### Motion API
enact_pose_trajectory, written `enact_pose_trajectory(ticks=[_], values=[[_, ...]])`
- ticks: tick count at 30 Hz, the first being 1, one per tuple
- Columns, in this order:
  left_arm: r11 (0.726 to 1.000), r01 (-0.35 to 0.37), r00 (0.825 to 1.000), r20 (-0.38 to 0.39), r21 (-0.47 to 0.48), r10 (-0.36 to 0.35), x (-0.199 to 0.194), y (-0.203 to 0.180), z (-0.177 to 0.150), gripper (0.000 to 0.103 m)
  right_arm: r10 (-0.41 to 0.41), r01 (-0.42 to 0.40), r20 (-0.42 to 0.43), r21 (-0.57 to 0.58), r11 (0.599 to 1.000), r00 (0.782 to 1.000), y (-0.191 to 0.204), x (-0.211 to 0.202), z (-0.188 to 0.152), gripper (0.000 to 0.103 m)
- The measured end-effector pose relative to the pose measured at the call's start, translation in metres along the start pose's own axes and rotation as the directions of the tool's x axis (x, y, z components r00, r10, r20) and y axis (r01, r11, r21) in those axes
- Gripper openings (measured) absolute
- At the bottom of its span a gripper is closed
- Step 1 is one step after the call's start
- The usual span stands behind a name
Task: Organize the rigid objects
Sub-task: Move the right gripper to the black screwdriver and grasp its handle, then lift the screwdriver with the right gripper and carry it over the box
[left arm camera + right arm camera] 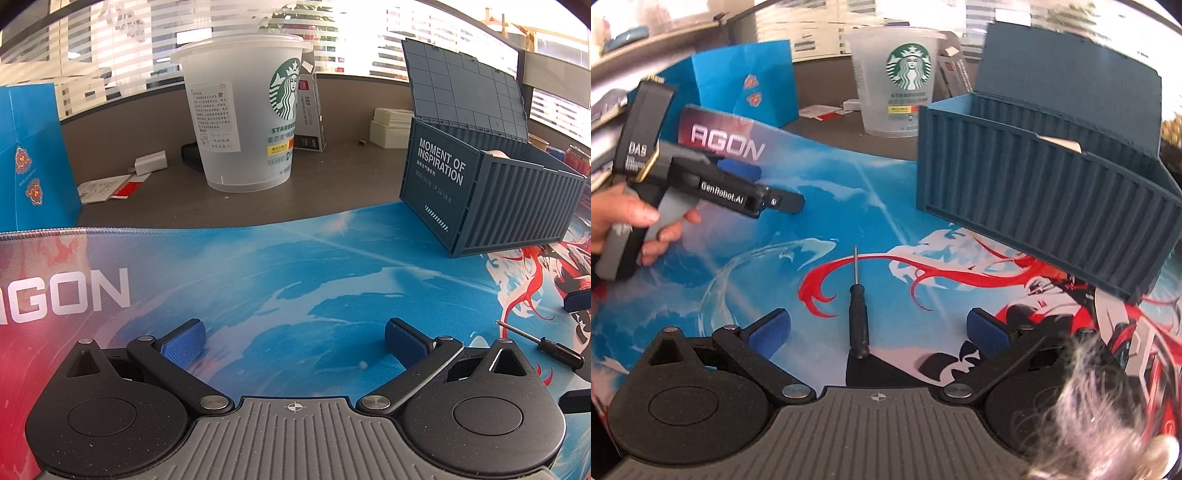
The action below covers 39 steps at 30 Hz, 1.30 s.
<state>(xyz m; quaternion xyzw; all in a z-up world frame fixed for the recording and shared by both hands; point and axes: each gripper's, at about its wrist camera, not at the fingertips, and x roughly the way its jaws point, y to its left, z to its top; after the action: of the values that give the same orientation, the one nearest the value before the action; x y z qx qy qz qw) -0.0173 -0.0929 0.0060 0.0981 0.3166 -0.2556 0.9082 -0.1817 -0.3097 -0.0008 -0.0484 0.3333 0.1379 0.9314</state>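
Observation:
A small black screwdriver (857, 317) lies on the printed desk mat (849, 206), tip pointing away, between the open fingers of my right gripper (877, 330); the pads do not touch it. It also shows at the right edge of the left wrist view (546, 345). A dark blue container-shaped box (1045, 203) stands open behind it, lid up; it also shows in the left wrist view (491, 199). My left gripper (293, 338) is open and empty over the mat; seen from the right wrist view, it (783, 201) is held at the left.
A clear Starbucks cup (251, 122) stands on the grey desk behind the mat. A blue paper bag (33, 155) is at the far left. Small white boxes (391, 127), a charger (149, 162) and papers (107, 188) lie at the back.

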Motion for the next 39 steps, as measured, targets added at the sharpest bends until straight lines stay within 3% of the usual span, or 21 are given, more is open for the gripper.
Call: enact_pose_trajectory(ticks=[3,5,16,18,20,30,39], values=[[1.0,0.0,1.0,0.0,0.0,0.0,0.0,0.0,0.0,0.103,0.012,-0.012,0.016,-0.007,1.0,1.0,0.002,-0.002,0.001,0.082],[1.0,0.0,1.0,0.0,0.0,0.0,0.0,0.0,0.0,0.103,0.013,-0.012,0.019,-0.006,1.0,1.0,0.002,-0.002,0.004,0.064],[1.0,0.0,1.0,0.0,0.001,0.0,0.0,0.0,0.0,0.103,0.04,-0.04,0.006,-0.058,0.998,0.999,0.007,-0.005,0.008,0.033],[1.0,0.0,1.0,0.0,0.001,0.0,0.0,0.0,0.0,0.103,0.062,-0.062,0.007,-0.067,0.996,0.998,0.008,-0.005,0.008,0.024],[1.0,0.0,1.0,0.0,0.001,0.0,0.0,0.0,0.0,0.103,0.056,-0.055,0.012,-0.076,0.996,0.998,0.011,-0.006,0.007,0.009],[1.0,0.0,1.0,0.0,0.001,0.0,0.0,0.0,0.0,0.103,0.076,-0.075,0.017,-0.054,0.996,0.997,0.004,-0.009,0.009,0.008],[1.0,0.0,1.0,0.0,0.001,0.0,-0.001,0.0,0.0,0.103,0.139,-0.141,0.058,0.037,0.989,0.989,-0.025,-0.03,0.03,0.008]])
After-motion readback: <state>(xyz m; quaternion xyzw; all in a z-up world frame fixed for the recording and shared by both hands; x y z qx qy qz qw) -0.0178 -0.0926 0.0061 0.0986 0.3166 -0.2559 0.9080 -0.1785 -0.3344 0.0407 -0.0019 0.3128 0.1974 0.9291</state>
